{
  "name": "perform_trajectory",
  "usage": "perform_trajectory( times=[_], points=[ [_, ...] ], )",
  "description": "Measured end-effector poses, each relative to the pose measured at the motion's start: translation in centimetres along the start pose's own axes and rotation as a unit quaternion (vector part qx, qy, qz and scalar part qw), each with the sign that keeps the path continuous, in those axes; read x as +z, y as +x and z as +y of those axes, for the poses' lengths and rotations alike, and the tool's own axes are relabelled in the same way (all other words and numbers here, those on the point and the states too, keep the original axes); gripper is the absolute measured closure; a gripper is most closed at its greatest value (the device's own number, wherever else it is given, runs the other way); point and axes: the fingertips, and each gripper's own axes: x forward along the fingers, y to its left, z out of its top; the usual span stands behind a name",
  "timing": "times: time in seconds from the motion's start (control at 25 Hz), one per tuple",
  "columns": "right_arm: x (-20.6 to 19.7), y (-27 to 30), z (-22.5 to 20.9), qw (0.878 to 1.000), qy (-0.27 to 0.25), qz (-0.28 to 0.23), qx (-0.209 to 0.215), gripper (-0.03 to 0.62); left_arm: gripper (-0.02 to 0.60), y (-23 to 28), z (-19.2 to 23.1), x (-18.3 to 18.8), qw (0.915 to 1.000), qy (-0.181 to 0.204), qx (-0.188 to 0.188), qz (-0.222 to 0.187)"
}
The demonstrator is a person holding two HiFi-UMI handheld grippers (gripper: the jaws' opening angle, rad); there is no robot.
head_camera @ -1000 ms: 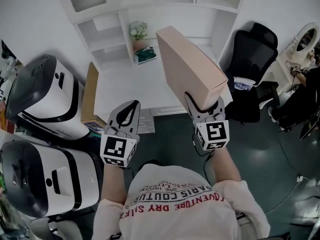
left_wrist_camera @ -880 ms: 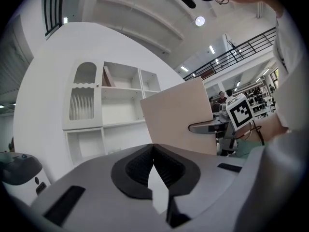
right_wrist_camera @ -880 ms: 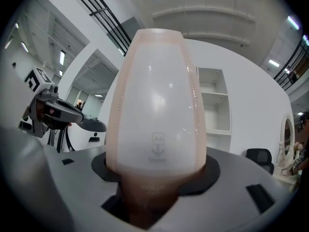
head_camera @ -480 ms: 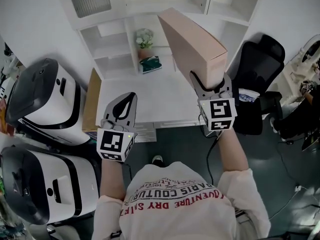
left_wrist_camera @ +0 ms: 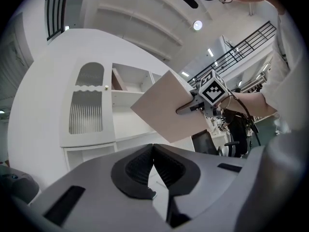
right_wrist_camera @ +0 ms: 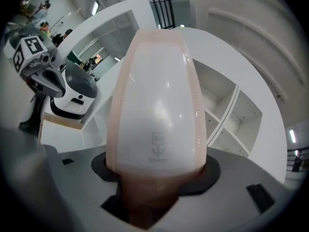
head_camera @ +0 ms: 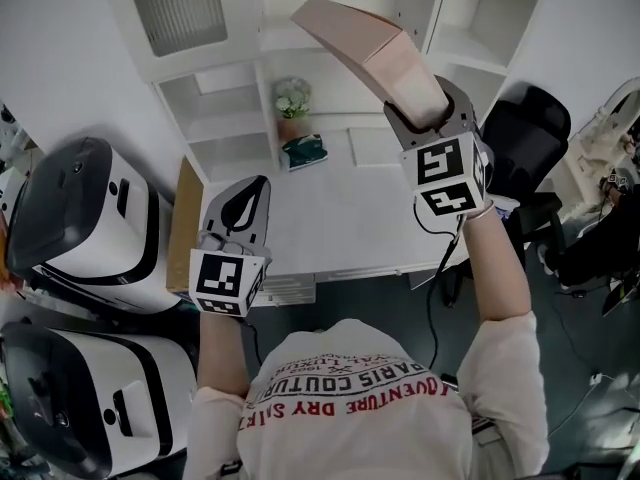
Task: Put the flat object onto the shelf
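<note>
Up it goes: the right gripper [head_camera: 428, 118], jaws clamped on the lower end of the flat tan box [head_camera: 365, 48], has climbed from above the desk [head_camera: 340, 218] to the upper compartments of the white shelf [head_camera: 470, 43]. The box leans further over now, its far end pointing up and left. The left gripper [head_camera: 243, 208] stays low over the desk's left side, jaws closed together, nothing between them.

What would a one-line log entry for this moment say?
right gripper: shut on flat box | box: tilted, aloft before shelf unit | left gripper: shut, empty
</note>
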Motion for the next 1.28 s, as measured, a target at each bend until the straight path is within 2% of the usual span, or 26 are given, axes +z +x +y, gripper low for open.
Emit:
perform_trajectory(
  times=[0.12, 0.32, 0.52, 0.68, 0.8, 1.12, 1.28],
  points=[
    [1.3, 2.3, -1.3, 0.997, -0.078, 0.027, -0.006, 0.289, 0.568, 0.7, 1.3, 0.0, 1.0, 0.005, 0.001, -0.005],
    [2.5, 5.8, -2.3, 0.977, -0.202, 0.07, -0.028, 0.289, 0.568, 1.4, 2.7, -0.6, 0.9998, 0.017, -0.002, -0.004],
    [3.4, 8.9, -1.5, 0.955, -0.279, 0.094, -0.037, 0.287, 0.568, 2.2, 3.5, -1.4, 0.9998, 0.016, -0.01, -0.003],
    [4.2, 10.5, -0.4, 0.94, -0.325, 0.09, -0.055, 0.287, 0.568, 2.6, 4.0, -2.0, 0.9999, 0.004, -0.009, -0.004],
    [3.9, 12.2, 0.5, 0.931, -0.349, 0.091, -0.055, 0.287, 0.568, 3.2, 4.4, -2.3, 0.9999, 0.002, -0.01, -0.004],
    [2.2, 16.6, 0.9, 0.93, -0.351, 0.102, -0.029, 0.276, 0.568, 5.1, 6.8, -3.2, 0.9998, 0.003, 0.021, 0.006],
    [1.3, 18.5, 1.4, 0.923, -0.369, 0.109, -0.016, 0.263, 0.568, 6.4, 8.0, -3.5, 0.9993, 0.0, 0.035, 0.015]
  ],
)
